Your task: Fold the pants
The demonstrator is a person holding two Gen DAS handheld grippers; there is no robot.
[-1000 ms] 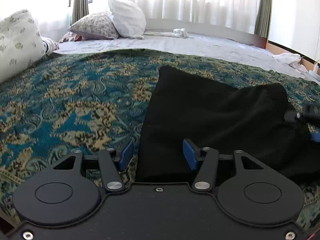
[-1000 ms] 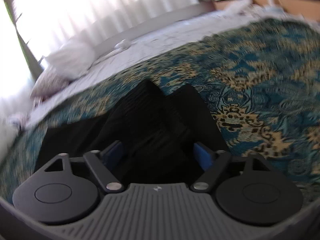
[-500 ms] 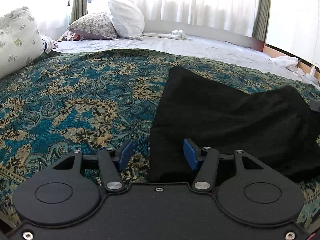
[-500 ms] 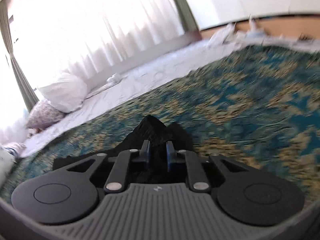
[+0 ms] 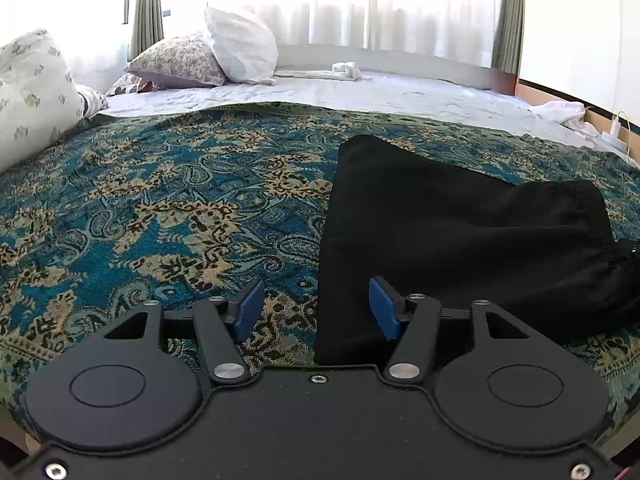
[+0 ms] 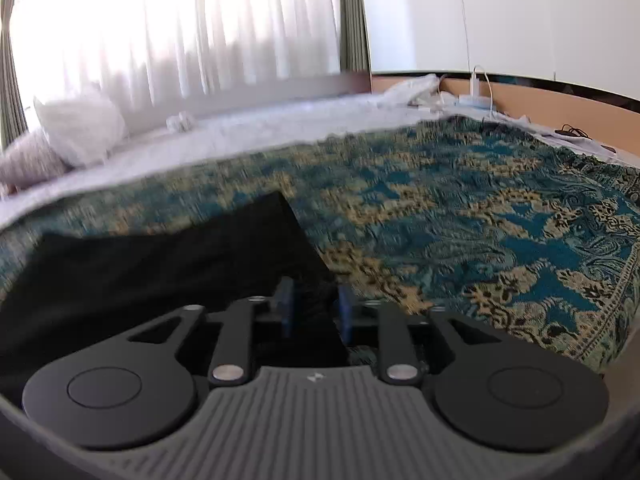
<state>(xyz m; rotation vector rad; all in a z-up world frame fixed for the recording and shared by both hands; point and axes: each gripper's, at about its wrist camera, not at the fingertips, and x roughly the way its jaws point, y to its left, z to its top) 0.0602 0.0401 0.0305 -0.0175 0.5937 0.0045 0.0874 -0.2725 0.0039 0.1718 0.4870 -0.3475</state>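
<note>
Black pants (image 5: 460,240) lying folded on the blanket (image 5: 160,208), filling the 3 o'clock half of the left view and running from 9 o'clock to centre in the right one. Left gripper (image 5: 316,312) hovering low at the near edge, fingers (image 5: 384,314) spread wide, holding nothing, one blue pad over bare blanket and the other over black cloth. Probably lined up that way to straddle the corner for a pinch.

Right gripper (image 6: 314,312) sitting at the pants' 3 o'clock end, pads partly parted with dark fabric between them. Gripping or letting go? Can't tell, too blurry. Looks like it's tidying the bunched waistband end. Pillows (image 5: 236,48) way off at 12 o'clock.
</note>
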